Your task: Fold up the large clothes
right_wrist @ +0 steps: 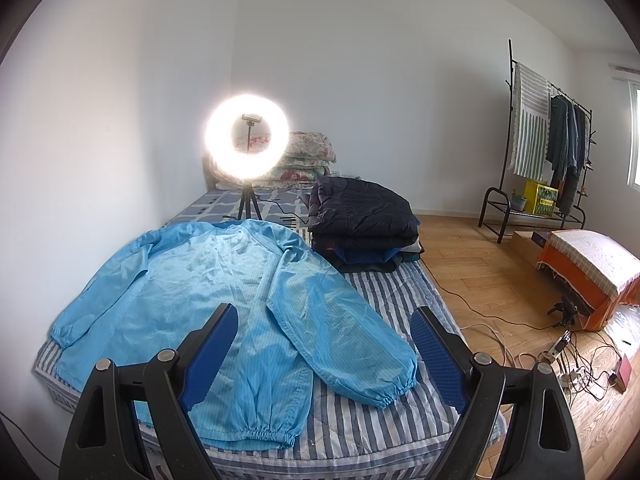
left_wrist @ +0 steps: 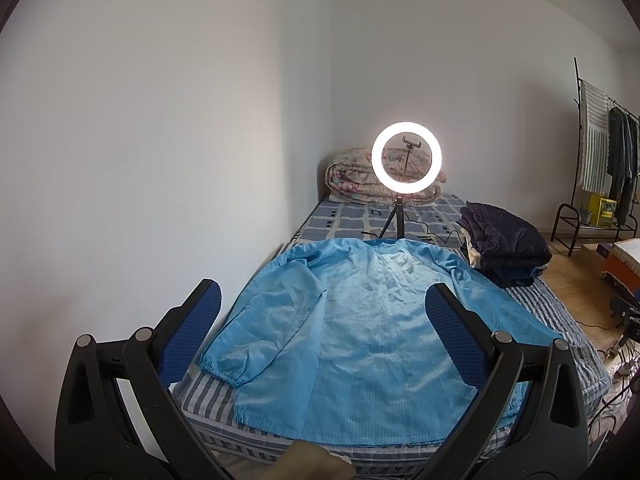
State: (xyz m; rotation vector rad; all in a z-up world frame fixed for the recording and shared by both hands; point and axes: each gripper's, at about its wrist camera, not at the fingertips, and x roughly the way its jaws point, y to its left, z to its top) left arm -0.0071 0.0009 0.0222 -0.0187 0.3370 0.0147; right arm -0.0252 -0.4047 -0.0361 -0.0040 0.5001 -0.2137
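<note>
Blue jacket (left_wrist: 352, 328) lies flat beyond both grippers' fingers. Left gripper (left_wrist: 324, 300) and right gripper (right_wrist: 324, 322) spread wide, pinching nothing.

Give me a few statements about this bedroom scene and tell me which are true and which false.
1. The blue jacket lies spread flat on the bed. True.
2. The right gripper is clamped on a sleeve. False: its fingers stand wide apart above the bed and hold nothing.
3. The ring light is switched on. True.
4. The pile of dark clothes sits on the floor. False: it sits on the bed, beside the jacket.
5. The left gripper is open, touching no cloth. True.
6. The clothes rack is bare. False: garments and a striped cloth hang on it.
</note>
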